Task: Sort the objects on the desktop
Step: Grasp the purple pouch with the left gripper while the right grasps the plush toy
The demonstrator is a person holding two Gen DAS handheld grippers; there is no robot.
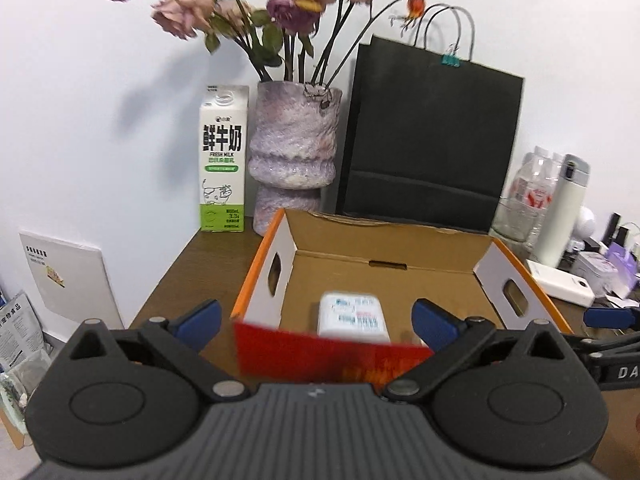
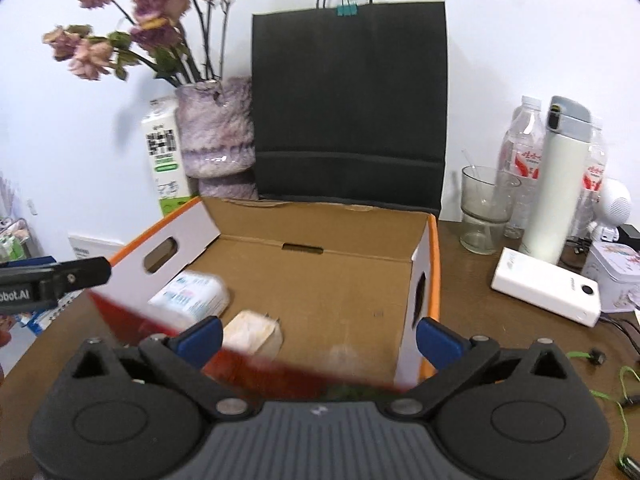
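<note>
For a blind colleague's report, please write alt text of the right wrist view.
The right gripper, jaws wide open, points into an open cardboard box on a brown desk; a white packet lies inside. A black paper bag stands behind the box.

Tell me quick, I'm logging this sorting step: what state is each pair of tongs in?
Left tongs: open, holding nothing.
Right tongs: open, holding nothing.
</note>
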